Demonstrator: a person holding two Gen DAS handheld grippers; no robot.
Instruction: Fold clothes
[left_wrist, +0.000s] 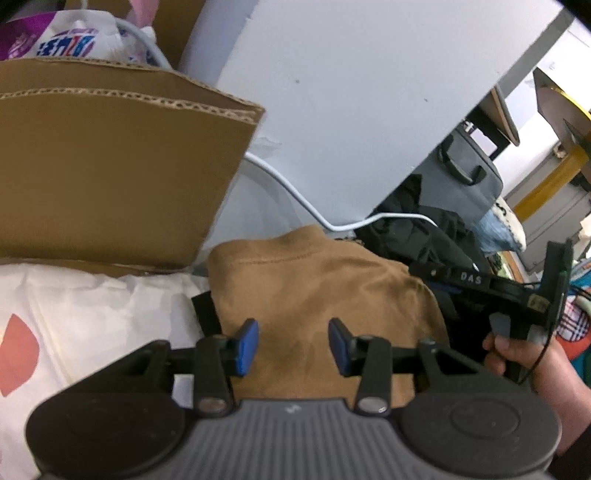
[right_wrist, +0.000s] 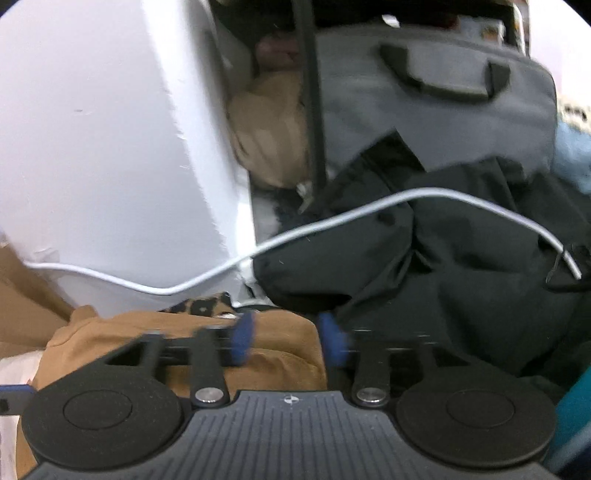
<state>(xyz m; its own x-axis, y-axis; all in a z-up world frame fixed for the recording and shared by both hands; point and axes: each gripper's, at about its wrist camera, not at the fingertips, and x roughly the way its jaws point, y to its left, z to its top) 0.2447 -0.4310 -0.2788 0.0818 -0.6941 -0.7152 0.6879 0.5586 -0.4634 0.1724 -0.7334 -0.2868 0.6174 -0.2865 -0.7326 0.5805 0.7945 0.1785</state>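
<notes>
A folded tan garment (left_wrist: 314, 291) lies on a white cloth surface (left_wrist: 92, 314), its stitched hem toward the far side. My left gripper (left_wrist: 293, 347) hovers over its near part, blue pads apart and nothing pinched between them. In the right wrist view the same tan garment (right_wrist: 184, 343) sits low and left. My right gripper (right_wrist: 288, 339), blurred, stands open over the garment's right edge, with no cloth between its pads. A person's hand (left_wrist: 517, 354) holds the right tool at the right of the left wrist view.
A cardboard box (left_wrist: 110, 166) stands close on the left, a white panel (left_wrist: 351, 92) behind. A white cable (right_wrist: 332, 218) runs across a crumpled black garment (right_wrist: 461, 266) on the right. Behind that are a grey bag (right_wrist: 424, 99) and leopard-print fabric (right_wrist: 203, 304).
</notes>
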